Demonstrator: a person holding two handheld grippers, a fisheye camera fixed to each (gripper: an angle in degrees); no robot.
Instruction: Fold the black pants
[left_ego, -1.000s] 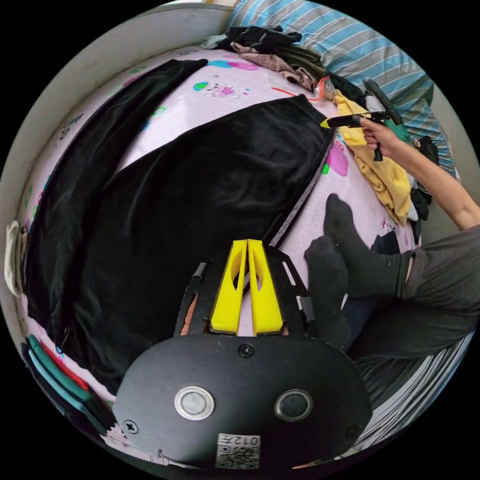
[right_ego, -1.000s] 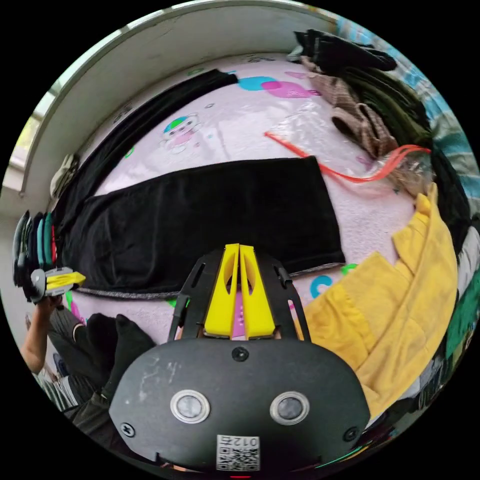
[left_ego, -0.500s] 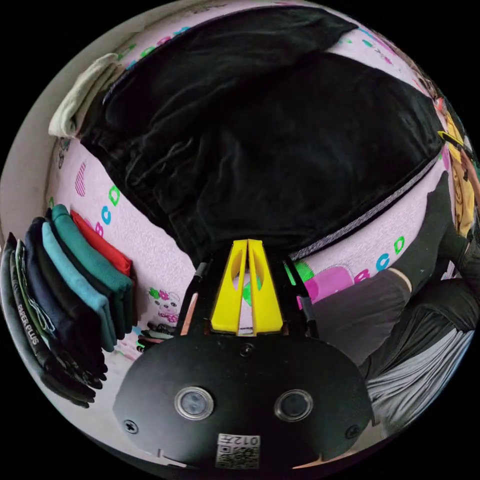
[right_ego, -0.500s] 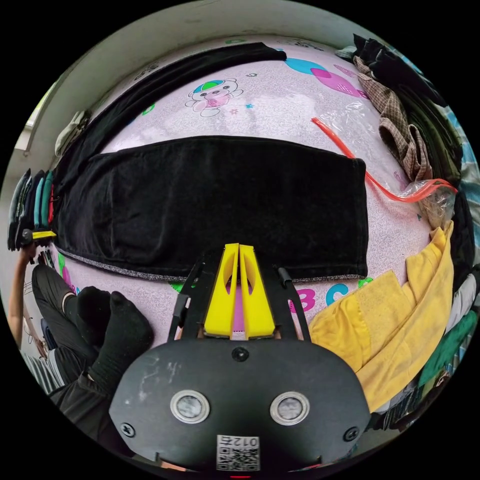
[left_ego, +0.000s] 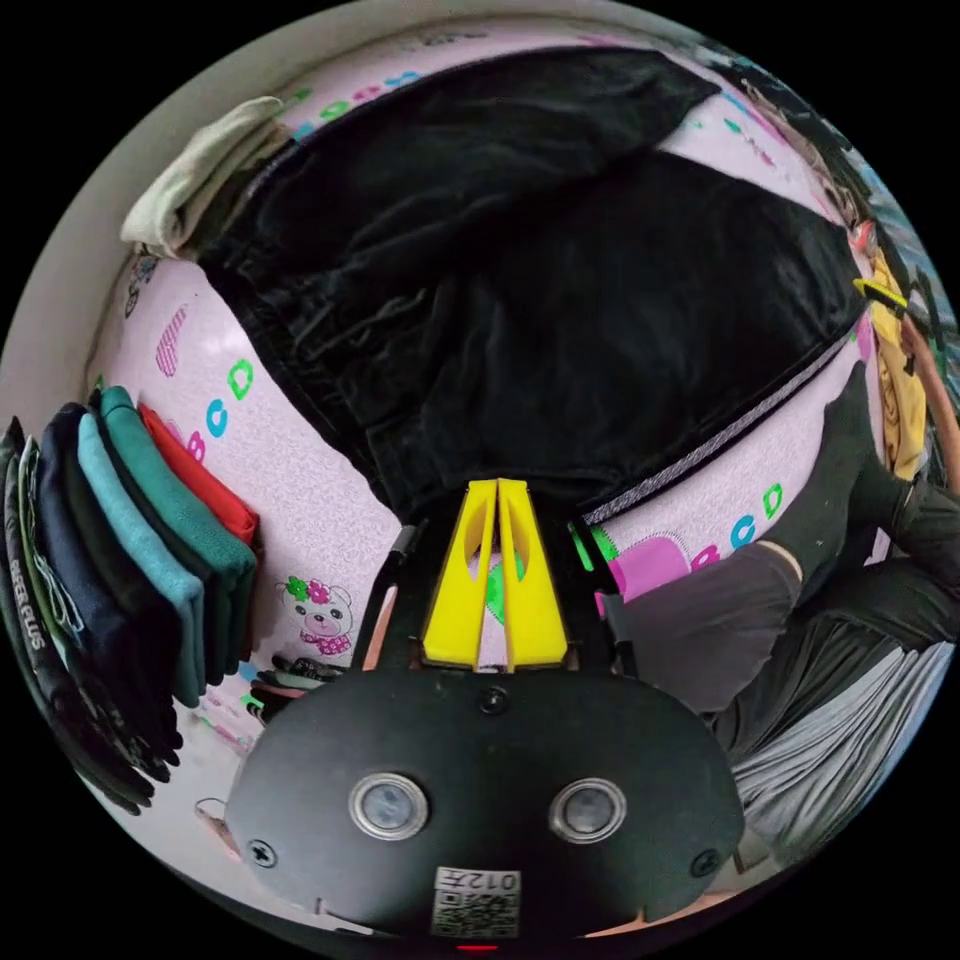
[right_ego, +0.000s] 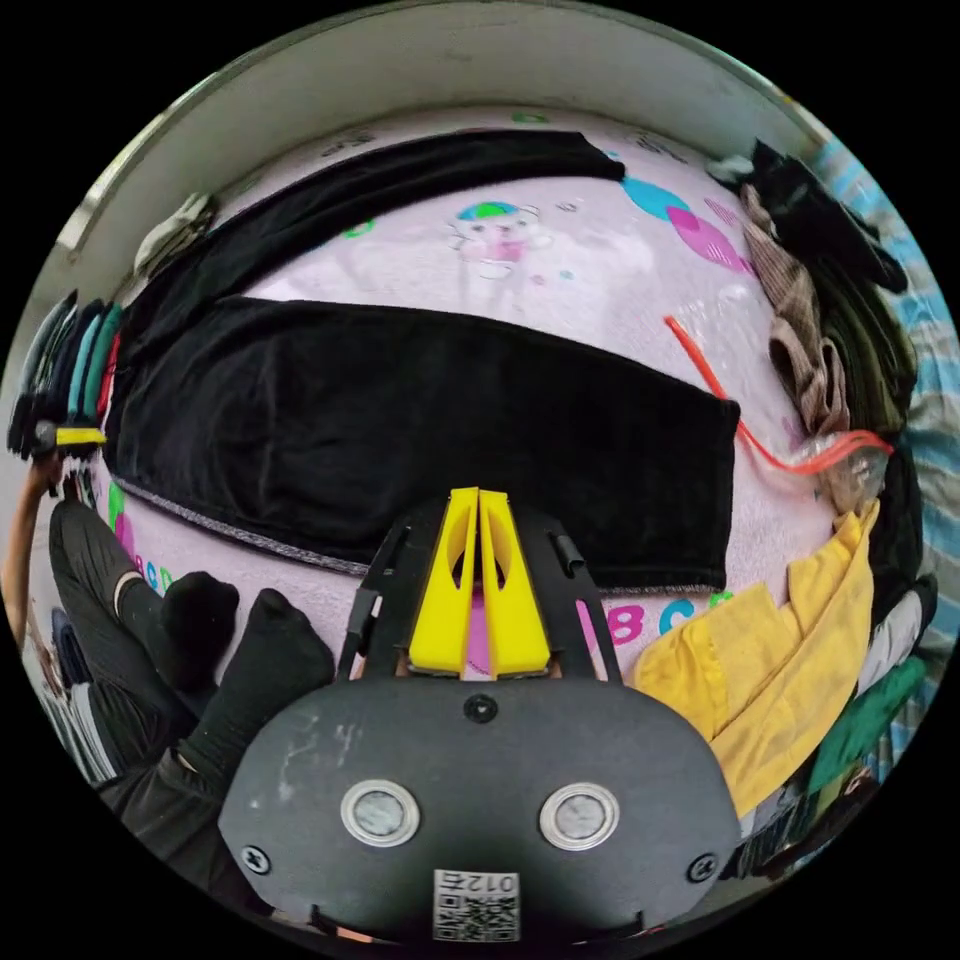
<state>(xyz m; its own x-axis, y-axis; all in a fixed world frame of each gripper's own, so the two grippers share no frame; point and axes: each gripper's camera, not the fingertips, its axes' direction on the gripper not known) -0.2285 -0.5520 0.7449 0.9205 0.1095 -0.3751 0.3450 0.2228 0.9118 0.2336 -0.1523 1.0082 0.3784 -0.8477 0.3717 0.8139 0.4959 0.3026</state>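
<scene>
While the black pants (right_ego: 400, 420) lie spread flat on the pink cartoon-print sheet (right_ego: 560, 270), legs apart, the right gripper (right_ego: 478, 497) hovers with its yellow jaws pressed together on nothing, tips over the grey-trimmed near edge of one leg. At the waist end, beside the stack of folded clothes (left_ego: 130, 560), the left gripper (left_ego: 497, 487) is likewise closed and empty, tips at the pants' edge.

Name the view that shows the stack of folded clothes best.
The left gripper view: the stack of folded clothes sits close, its layers distinct. The right gripper view shows that stack small and squeezed at the picture's rim.
</scene>
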